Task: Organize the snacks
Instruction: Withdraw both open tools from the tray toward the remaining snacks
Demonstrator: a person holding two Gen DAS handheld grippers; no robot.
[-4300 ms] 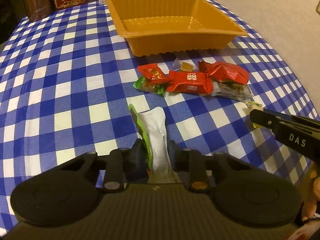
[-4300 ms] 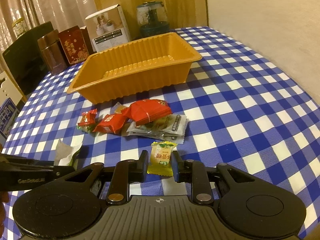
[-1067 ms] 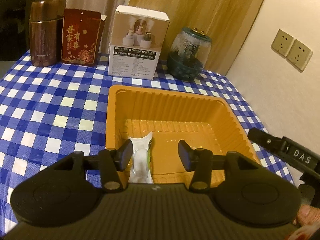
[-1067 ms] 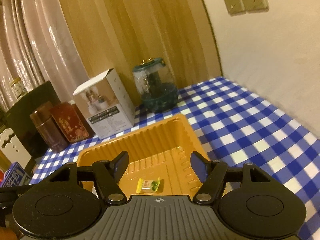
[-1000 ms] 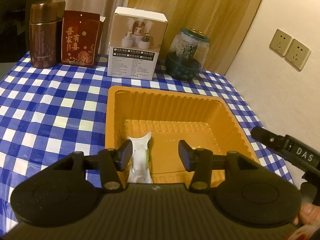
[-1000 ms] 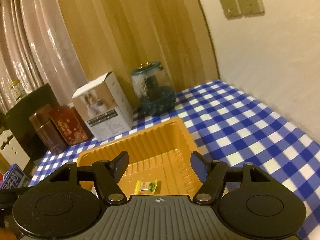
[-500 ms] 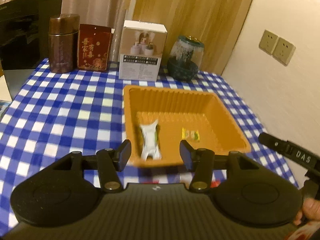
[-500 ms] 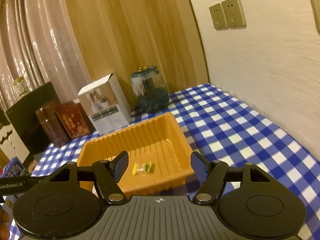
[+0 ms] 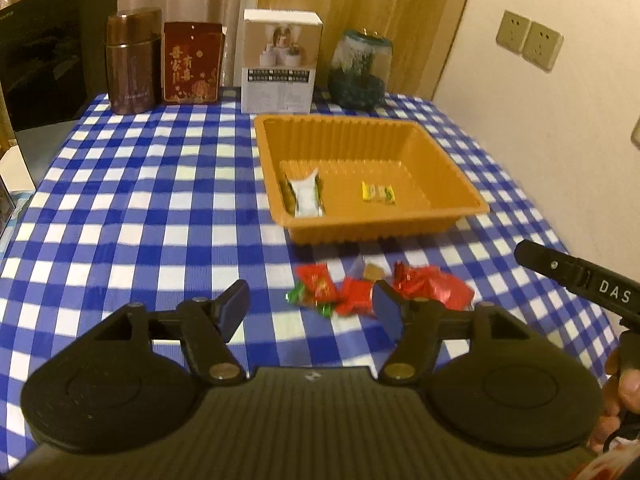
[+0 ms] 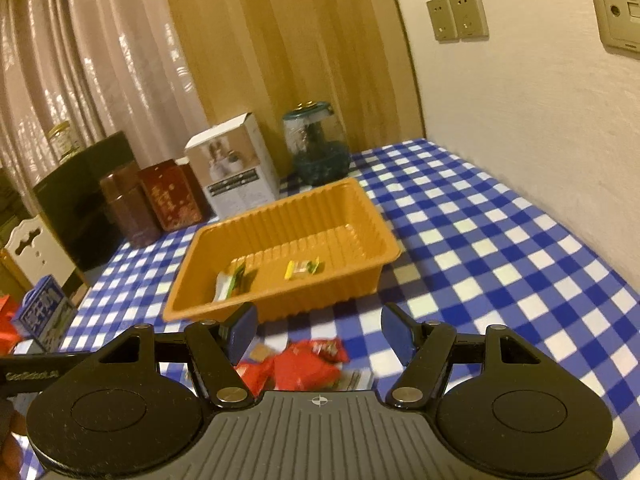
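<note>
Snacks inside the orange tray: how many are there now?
2. A white-and-green packet lies near the tray's left wall, and a small yellow candy lies toward the middle. Nothing else shows inside.

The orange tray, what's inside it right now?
Inside the orange tray lie two snacks: a white and green packet near its left wall and a small yellow candy toward the middle. The floor just behind its near wall is hidden.

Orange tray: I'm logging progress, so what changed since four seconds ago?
Both tongs, left and right, released their snacks into the orange tray: the white packet and yellow candy. Both then pulled back, open. The red snack pile stayed on the tablecloth.
</note>
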